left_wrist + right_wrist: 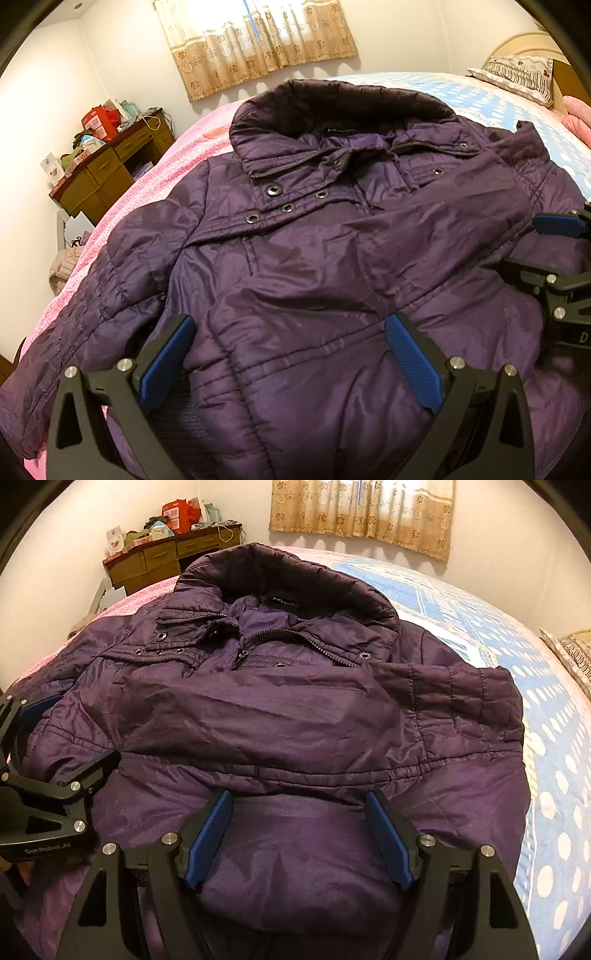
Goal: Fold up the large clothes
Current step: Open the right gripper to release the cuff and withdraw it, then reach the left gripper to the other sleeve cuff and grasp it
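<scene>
A large purple quilted jacket [314, 258] lies front up on the bed, hood toward the far wall. Its right sleeve [454, 701] is folded across the chest; its left sleeve [85, 317] lies out along the pink cover. My left gripper [291, 354] is open, jaws wide, over the jacket's lower left front, holding nothing. My right gripper [299, 830] is open over the lower middle of the jacket [258, 720], holding nothing. Each gripper shows in the other's view: the right one at the right edge [557, 258], the left one at the left edge [55, 738].
The bed has a pink cover [147, 184] on the left and a blue dotted sheet [535, 701] on the right. A patterned pillow [521, 77] lies at the headboard. A cluttered wooden desk [107, 170] stands by the far wall under a curtained window [255, 40].
</scene>
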Demonstrator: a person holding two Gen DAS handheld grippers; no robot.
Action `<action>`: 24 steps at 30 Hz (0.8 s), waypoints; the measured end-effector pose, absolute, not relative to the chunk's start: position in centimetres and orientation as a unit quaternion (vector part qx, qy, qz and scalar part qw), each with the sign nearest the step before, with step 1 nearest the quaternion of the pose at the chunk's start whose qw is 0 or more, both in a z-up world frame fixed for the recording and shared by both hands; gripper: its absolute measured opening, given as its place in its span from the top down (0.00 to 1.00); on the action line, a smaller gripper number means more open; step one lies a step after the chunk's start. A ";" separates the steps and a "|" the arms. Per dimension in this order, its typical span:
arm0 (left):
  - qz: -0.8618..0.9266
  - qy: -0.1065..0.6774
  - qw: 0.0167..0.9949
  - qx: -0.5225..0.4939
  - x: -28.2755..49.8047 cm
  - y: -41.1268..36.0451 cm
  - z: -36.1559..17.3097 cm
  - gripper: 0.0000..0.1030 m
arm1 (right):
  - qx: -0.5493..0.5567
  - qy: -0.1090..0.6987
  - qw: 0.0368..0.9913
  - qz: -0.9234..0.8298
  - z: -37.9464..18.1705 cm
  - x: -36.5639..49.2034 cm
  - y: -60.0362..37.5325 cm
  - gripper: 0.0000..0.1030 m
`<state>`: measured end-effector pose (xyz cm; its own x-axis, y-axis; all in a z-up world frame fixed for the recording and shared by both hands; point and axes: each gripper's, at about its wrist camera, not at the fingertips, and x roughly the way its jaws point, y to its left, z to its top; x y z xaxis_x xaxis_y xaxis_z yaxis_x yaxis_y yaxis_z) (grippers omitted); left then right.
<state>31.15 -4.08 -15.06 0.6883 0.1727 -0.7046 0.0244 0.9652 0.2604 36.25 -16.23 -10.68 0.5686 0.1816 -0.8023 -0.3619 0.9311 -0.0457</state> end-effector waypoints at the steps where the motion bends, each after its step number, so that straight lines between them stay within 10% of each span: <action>1: 0.041 0.392 0.910 0.126 31.1 -4.1 -15.1 0.00 | -0.101 0.438 0.880 0.155 -10.7 36.2 -16.3 0.27; 13: 0.020 0.371 0.927 0.058 27.5 -0.1 -11.0 0.00 | -0.106 0.419 0.890 0.144 -10.4 35.6 -16.4 0.25; 24: 0.150 0.352 0.923 -0.022 13.2 18.9 -8.8 0.00 | -0.110 0.412 0.894 0.137 -10.3 35.3 -16.2 0.24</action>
<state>13.19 18.92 -8.75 0.7065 0.2616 -0.6576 -0.2930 0.9539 0.0647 35.29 -16.20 -10.29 0.6225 0.1542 -0.7673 -0.3363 0.9380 -0.0844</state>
